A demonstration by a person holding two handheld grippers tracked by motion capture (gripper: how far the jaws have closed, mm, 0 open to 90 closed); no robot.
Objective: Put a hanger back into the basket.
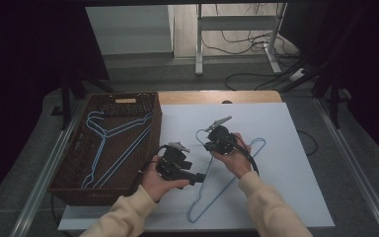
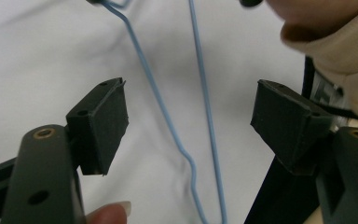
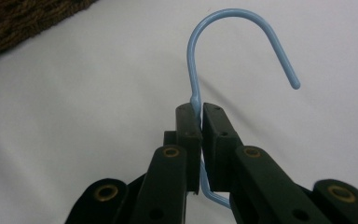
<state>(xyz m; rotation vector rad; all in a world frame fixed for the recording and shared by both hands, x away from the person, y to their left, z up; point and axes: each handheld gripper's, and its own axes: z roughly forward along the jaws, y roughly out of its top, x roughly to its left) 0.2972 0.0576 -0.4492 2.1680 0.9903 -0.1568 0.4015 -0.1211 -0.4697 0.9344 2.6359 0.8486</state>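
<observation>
Item: blue wire hanger (image 1: 227, 185), lower centre of the high view, on white sheet (image 1: 296, 197); hook toward frame centre, long bars running down toward the bottom edge.

Destination, by judgement: brown woven basket (image 1: 74, 190), left of frame, already holding two blue hangers (image 1: 113, 148). Third hanger not yet moved across; lift and transfer outstanding. Roughly mid-task.

Right gripper (image 3: 200, 116): jaws closed, clamped on the hanger's neck just below the hook, wire pinched between the pads; hook (image 3: 242, 28) curving free above the tips, upper centre of the right gripper view. Seen in the high view at centre (image 1: 212, 134).

Left gripper (image 2: 189, 121): jaws wide apart, nothing pressed between them; two hanger wires passing through the gap, centre of the left gripper view, on the sheet beyond the pads (image 2: 105, 121), contact not evident. Seen in the high view at lower centre-left (image 1: 200, 177), just beside the basket's right wall.
</observation>
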